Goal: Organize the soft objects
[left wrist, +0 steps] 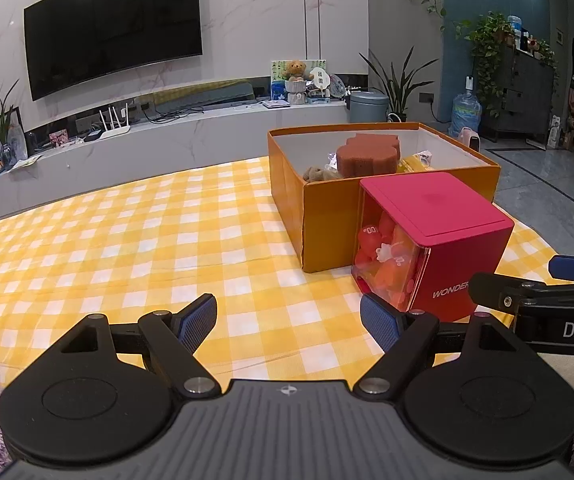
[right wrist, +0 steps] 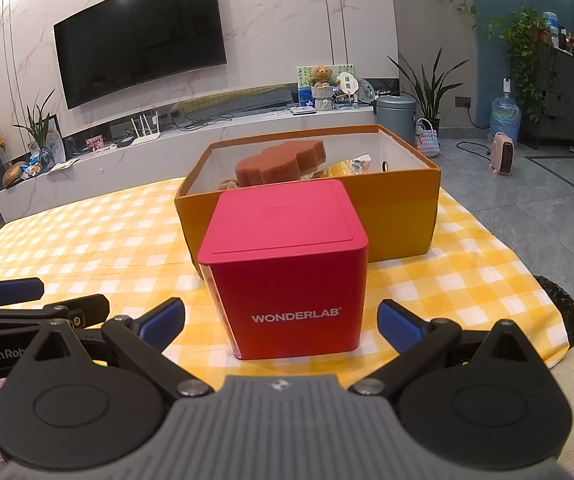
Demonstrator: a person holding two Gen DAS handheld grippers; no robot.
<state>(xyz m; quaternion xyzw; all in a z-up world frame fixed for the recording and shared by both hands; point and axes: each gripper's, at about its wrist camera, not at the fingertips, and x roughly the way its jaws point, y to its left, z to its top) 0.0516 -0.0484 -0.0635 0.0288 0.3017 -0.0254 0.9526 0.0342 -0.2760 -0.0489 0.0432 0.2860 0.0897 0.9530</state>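
An orange box (left wrist: pixel 327 224) (right wrist: pixel 399 200) stands on the yellow checked cloth and holds a brown sponge (left wrist: pixel 367 154) (right wrist: pixel 281 162), a small plush toy (left wrist: pixel 317 174) and yellow packets (right wrist: pixel 345 168). A red WONDERLAB cube (left wrist: pixel 435 216) (right wrist: pixel 287 248) with a clear side stands in front of it. My left gripper (left wrist: pixel 289 322) is open and empty, left of the cube. My right gripper (right wrist: pixel 281 322) is open, with the cube's front between its fingers, not touching. The right gripper also shows in the left wrist view (left wrist: pixel 535 280), and the left gripper in the right wrist view (right wrist: pixel 43 300).
The checked cloth (left wrist: pixel 127 248) (right wrist: pixel 107 240) covers the table. A TV, a low white shelf with clutter, plants, a grey bin (right wrist: pixel 397 114) and a water jug (right wrist: pixel 505 118) lie beyond. The table's right edge (right wrist: pixel 543 280) drops to the tiled floor.
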